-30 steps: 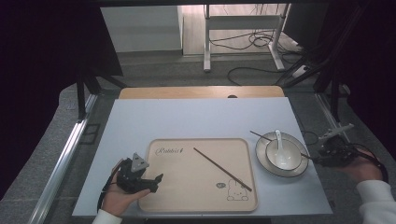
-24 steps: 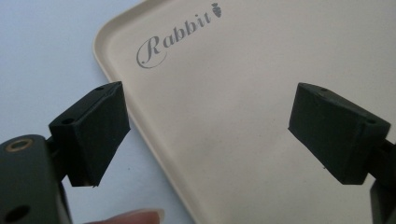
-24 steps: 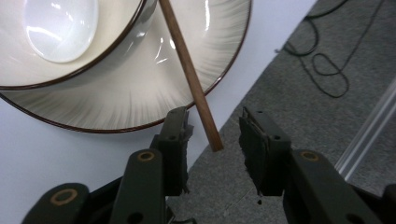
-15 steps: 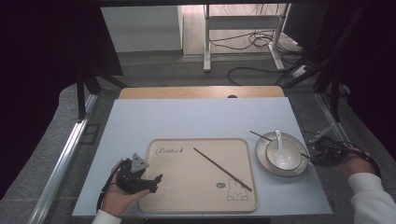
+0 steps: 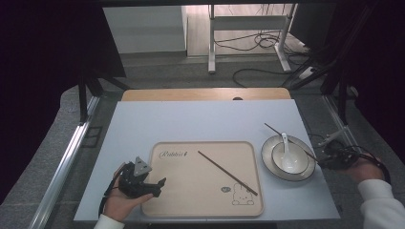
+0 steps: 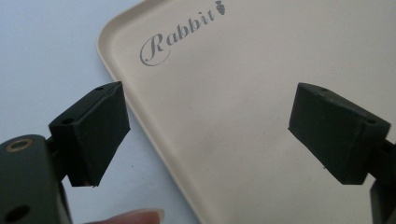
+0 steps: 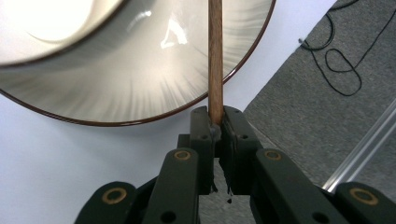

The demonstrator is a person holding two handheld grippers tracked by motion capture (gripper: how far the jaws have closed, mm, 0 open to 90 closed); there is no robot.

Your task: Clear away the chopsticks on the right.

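Right gripper (image 5: 319, 159) sits just off the plate's (image 5: 267, 164) right rim, jaws pinched on the near end of a wooden chopstick (image 5: 286, 139). They have just been closing, and the stick is clamped between the pads. In the right gripper view the chopstick (image 7: 215, 56) runs straight up from the jaw tips across the plate (image 7: 140, 93). From above, it lies diagonally over the plate's rim, far end sticking out past the plate's upper left edge. A bowl (image 5: 302, 162) sits on the plate with a white spoon (image 5: 285, 143) in it.

Left gripper (image 5: 161, 184) rests at the lower left edge of the tray (image 5: 191, 200), left of the plate, jaws spread wide with nothing between them. Left gripper view: the tray (image 6: 243, 93) corner with "Rabbit" lettering lies under the gap. A second chopstick (image 5: 227, 172) lies diagonally on the tray, left of the plate.
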